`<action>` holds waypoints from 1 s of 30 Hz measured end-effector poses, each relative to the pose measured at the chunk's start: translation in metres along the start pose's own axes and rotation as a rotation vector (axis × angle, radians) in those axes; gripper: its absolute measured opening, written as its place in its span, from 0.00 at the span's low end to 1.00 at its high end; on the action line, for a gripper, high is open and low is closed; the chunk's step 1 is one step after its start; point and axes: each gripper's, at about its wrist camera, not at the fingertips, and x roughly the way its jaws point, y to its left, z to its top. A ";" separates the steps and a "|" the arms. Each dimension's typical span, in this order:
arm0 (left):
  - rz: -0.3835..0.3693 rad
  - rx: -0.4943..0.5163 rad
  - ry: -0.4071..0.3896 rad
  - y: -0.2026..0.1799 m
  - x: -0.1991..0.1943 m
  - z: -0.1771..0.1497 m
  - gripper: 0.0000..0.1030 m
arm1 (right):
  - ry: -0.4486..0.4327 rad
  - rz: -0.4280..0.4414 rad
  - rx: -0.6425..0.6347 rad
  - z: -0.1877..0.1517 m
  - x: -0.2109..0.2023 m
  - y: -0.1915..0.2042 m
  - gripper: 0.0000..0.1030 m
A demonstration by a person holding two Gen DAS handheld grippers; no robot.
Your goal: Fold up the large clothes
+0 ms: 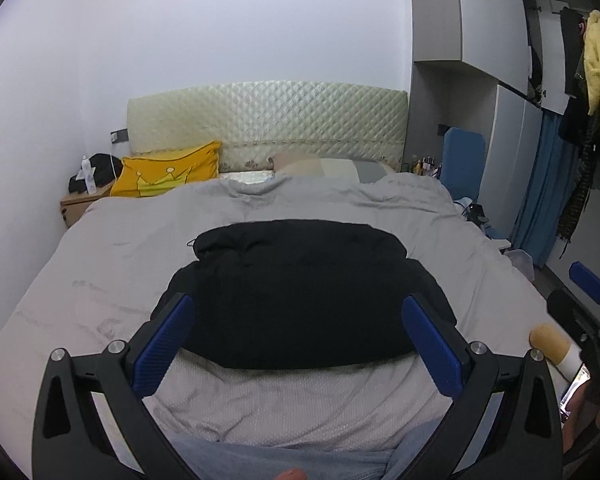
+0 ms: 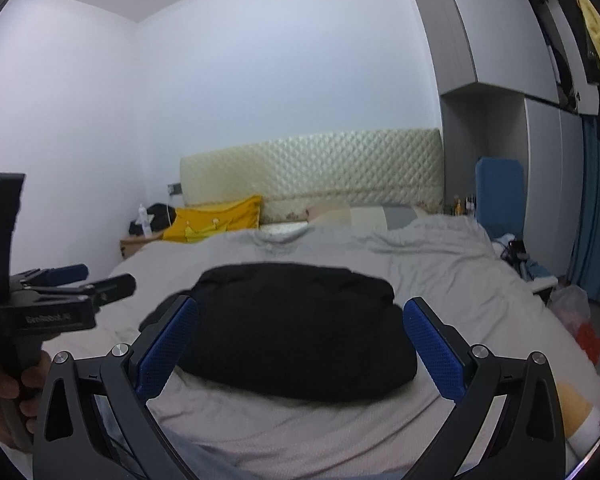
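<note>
Lying folded on bed [image 1: 100, 248], black garment [image 1: 300, 292] — beyond both grippers' spread jaws.

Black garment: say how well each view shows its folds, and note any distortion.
Left wrist: black garment is a near-featureless dark mass, faint creases only; headboard bows from fisheye. Right wrist: garment softer, slightly blurred; wall corner curves.

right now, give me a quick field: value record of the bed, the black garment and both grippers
setting: bedroom, grey bed cover
garment: black garment, bunched in a compact heap mid-bed, lying loose
left gripper: open, held above the near edge of the garment, holding nothing
right gripper: open, also aimed at the garment, holding nothing
at the head of the bed: yellow pillow, quilted headboard
fold state: cannot tell whether folded or only heaped
</note>
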 end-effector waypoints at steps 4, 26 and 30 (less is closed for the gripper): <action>0.010 -0.002 0.007 -0.002 0.003 -0.005 1.00 | 0.020 0.007 0.035 -0.007 0.008 -0.006 1.00; 0.014 -0.007 0.068 0.004 0.025 -0.012 1.00 | 0.075 0.009 0.041 -0.017 0.025 -0.006 1.00; 0.010 -0.003 0.066 0.005 0.024 -0.011 1.00 | 0.068 0.004 0.040 -0.016 0.024 -0.007 1.00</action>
